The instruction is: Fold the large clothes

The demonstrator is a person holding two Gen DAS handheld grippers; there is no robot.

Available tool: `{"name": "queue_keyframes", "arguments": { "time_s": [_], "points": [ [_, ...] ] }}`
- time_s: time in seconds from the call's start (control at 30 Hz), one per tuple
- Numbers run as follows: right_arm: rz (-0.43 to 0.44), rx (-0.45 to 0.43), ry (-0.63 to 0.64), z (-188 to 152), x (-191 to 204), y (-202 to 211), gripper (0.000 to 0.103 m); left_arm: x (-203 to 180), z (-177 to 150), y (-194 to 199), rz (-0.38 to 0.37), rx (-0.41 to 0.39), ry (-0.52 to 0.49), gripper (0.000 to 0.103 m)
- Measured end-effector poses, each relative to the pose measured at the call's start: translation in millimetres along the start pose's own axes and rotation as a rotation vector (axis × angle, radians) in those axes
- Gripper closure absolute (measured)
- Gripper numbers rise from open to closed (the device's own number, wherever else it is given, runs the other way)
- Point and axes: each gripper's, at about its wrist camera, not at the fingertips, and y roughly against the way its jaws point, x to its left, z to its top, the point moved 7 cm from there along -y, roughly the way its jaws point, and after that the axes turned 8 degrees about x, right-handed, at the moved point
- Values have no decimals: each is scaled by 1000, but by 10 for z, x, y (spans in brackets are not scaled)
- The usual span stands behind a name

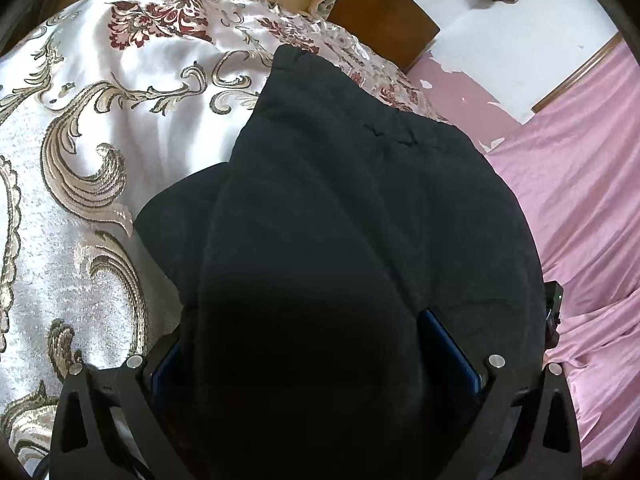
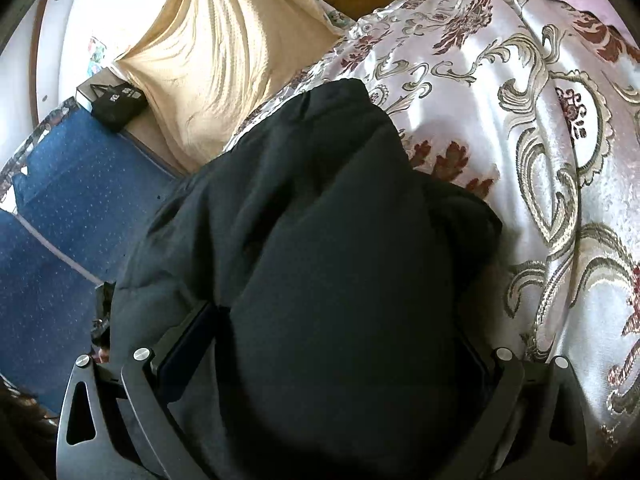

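Observation:
A bulky black padded garment point(image 1: 352, 200) lies on a bed quilt and fills the middle of the left wrist view. My left gripper point(image 1: 308, 332) is shut on a thick fold of it; blue pads point(image 1: 448, 344) show at both sides and cloth hides the fingertips. A lower black layer point(image 1: 180, 216) sticks out to the left. In the right wrist view the same black garment point(image 2: 320, 200) bulges between the fingers of my right gripper point(image 2: 332, 332), which holds another thick fold. Part of the garment hangs over the bed's edge above the floor.
A shiny white quilt with gold scrolls and red flowers point(image 1: 100, 120) point(image 2: 520, 140) covers the bed. Pink sheet point(image 1: 580, 184) lies to the right. A cream blanket point(image 2: 208, 64), a blue carpet point(image 2: 60, 216) and a small black bag point(image 2: 116, 104) sit beside the bed.

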Motion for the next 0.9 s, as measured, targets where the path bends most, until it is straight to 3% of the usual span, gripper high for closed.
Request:
{"name": "queue_keyframes", "arguments": {
  "time_s": [0.63, 0.9],
  "points": [
    [9, -14, -5, -64, -122, 36, 1, -16, 43, -45, -1, 6, -3, 0],
    [-58, 8, -1, -72, -62, -18, 1, -14, 46, -86, 5, -9, 23, 0]
  ]
}}
